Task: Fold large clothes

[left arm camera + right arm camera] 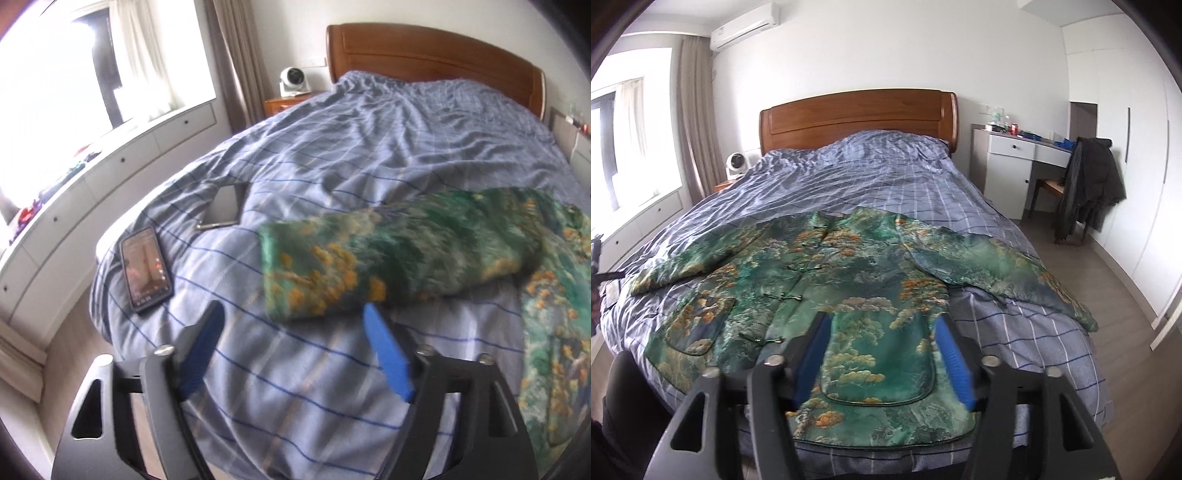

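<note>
A green jacket with orange and cream tree print [849,280] lies spread face up on the blue checked bedspread [886,177], both sleeves out to the sides. In the left wrist view its left sleeve [369,258] lies across the bed just ahead of my left gripper [291,314], which is open and empty near the cuff. My right gripper [882,321] is open and empty, hovering over the jacket's lower front near a patch pocket [879,365].
A phone [146,269] with a lit screen lies on the bed's left edge. A wooden headboard [857,114] is at the far end. A white desk [1015,162] and a chair with a dark coat [1089,184] stand to the right. A window ledge [92,177] runs on the left.
</note>
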The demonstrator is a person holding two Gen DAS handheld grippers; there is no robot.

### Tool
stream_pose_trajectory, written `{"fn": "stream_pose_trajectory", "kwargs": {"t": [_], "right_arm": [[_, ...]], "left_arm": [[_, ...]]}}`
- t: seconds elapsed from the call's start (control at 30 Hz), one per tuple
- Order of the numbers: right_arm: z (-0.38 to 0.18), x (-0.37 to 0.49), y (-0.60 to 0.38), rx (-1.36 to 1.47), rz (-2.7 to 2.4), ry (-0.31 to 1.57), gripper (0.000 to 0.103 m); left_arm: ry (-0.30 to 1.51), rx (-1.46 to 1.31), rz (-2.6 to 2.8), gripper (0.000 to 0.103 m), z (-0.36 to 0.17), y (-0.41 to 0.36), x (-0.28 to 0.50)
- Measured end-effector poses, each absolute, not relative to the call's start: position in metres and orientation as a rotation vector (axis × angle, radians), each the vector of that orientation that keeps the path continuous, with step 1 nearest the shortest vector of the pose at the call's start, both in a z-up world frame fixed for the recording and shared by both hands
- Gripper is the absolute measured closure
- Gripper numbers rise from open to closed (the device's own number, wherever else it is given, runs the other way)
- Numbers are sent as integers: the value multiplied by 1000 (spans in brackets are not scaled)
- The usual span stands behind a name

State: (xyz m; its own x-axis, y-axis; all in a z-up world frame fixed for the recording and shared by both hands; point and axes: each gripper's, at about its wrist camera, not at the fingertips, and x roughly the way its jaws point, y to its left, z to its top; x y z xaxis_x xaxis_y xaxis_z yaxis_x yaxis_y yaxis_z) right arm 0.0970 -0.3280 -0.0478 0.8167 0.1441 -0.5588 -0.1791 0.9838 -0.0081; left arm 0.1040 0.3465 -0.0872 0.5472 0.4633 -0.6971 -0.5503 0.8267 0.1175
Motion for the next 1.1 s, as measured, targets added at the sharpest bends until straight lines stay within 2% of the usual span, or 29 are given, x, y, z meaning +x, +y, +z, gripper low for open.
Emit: {"fn": "stream_pose_trajectory", "kwargs": {"t": [0.07,0.33,0.7,1.1], "right_arm": [[-50,100,-332,-53,152,597,33],[-53,112,-345,-51,70,632,18],[-46,112,-343,-47,49,632,17],[-56,116,-348,9,55,674,17]], "left_arm": [[767,-141,580,5,-85,331,98],[739,-241,399,3,-74,239,94],[749,-102,231,1,-58,137,103],[734,-67,183,1,-50,109,103]]}}
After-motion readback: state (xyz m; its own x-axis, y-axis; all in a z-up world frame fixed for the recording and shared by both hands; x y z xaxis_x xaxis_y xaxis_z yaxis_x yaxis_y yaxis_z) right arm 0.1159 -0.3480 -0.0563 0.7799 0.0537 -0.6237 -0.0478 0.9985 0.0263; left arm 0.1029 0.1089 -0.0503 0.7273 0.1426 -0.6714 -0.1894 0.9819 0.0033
